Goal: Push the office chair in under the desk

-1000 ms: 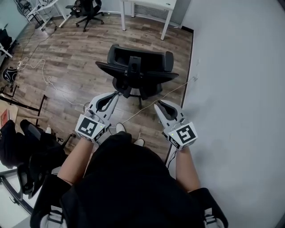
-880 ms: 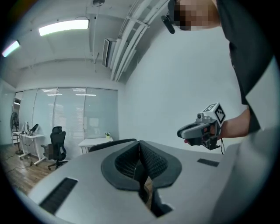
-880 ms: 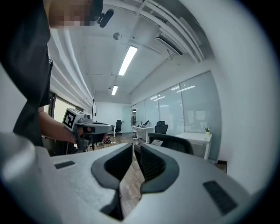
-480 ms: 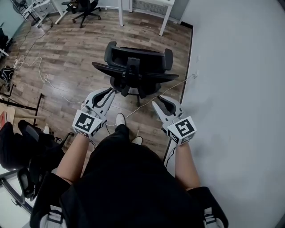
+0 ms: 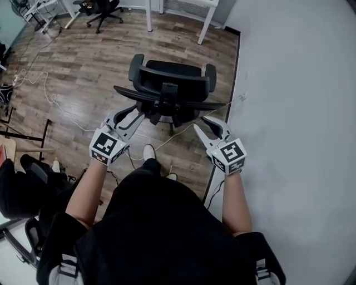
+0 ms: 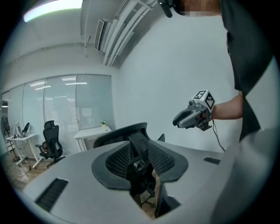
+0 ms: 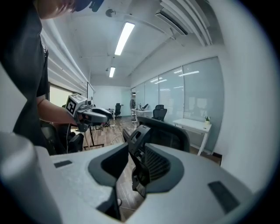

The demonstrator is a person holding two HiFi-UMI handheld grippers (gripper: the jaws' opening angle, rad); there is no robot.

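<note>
Head view: the office chair [image 5: 169, 83] stands well short of the far worktop [image 5: 207, 3], so the whole push remains, with the left hand-held gripper [image 5: 127, 119] and right hand-held gripper [image 5: 211, 127] near its backrest, jaws just opened, apart and gripping nothing.

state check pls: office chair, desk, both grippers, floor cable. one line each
office chair: upright on the floor, short of the desk, not under it.
desk: standing ahead of the chair, apart from it.
left gripper: open, jaws just been opening, gripping nothing, behind the backrest's left edge.
right gripper: open, jaws just been opening, gripping nothing, behind the backrest's right edge.
cable: slack on the floor, running under the chair.
</note>
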